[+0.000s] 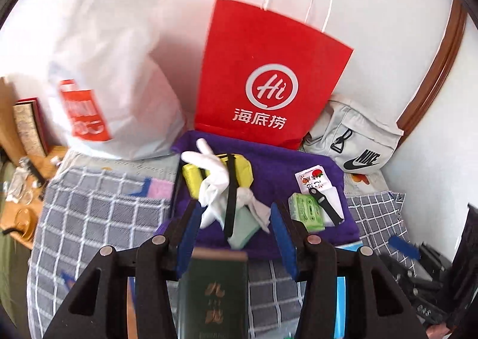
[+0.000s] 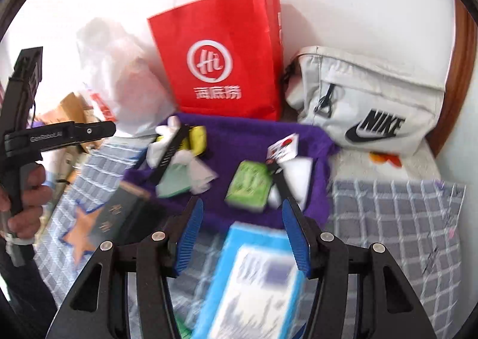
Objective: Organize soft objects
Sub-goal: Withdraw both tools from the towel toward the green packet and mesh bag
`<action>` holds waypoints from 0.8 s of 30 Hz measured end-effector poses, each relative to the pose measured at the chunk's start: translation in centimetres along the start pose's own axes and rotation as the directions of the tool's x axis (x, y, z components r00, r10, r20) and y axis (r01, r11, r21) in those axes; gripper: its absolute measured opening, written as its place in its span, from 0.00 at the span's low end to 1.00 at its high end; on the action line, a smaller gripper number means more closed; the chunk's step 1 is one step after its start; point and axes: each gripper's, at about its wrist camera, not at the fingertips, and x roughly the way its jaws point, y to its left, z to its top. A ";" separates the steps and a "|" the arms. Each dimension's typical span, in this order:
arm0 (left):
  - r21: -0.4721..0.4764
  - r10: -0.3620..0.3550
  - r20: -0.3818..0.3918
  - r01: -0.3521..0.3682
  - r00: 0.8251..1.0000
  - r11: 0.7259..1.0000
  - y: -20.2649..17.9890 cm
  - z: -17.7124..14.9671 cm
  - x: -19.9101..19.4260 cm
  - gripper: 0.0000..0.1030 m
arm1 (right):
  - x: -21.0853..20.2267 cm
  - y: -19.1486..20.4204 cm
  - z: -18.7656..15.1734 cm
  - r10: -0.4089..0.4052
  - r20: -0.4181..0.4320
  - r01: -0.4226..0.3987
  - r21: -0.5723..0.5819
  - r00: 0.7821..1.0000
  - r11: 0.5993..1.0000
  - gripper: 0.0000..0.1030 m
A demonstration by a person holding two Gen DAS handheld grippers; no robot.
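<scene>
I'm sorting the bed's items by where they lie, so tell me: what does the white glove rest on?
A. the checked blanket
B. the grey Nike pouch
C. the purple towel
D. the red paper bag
C. The white glove lies draped over a yellow item on the purple towel, in front of the red paper bag and away from the grey Nike pouch.
</scene>
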 end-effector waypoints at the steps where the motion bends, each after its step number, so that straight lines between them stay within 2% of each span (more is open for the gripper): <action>1: -0.002 0.001 -0.002 -0.001 1.000 1.000 0.0 -0.4 -0.6 0.45 | -0.7 0.3 -0.7 0.022 -0.009 -0.022 0.006 1.000 1.000 0.53; 4: 0.012 -0.039 -0.004 0.039 0.999 0.999 -0.3 -2.5 -2.6 0.45 | -2.3 1.6 -3.2 0.002 -0.022 -0.002 -0.017 1.000 1.000 0.53; 9: 0.002 -0.045 -0.011 0.045 0.999 0.999 -0.2 -6.3 -5.0 0.45 | -3.9 3.1 -7.5 0.035 -0.063 -0.037 -0.019 0.997 0.999 0.53; 15: -0.034 -0.049 -0.043 0.048 0.998 0.998 0.8 -10.7 -5.7 0.45 | -5.2 3.9 -12.3 0.047 -0.078 -0.048 -0.019 0.996 0.999 0.53; 19: -0.054 -0.061 -0.055 0.058 0.997 0.997 1.4 -13.7 -5.5 0.45 | -4.9 4.1 -15.1 0.046 -0.075 -0.052 -0.070 0.996 0.996 0.53; 24: -0.072 -0.060 -0.086 0.054 0.995 0.996 1.9 -16.5 -5.0 0.45 | -2.6 3.1 -16.9 0.066 -0.080 -0.074 -0.096 0.995 0.993 0.53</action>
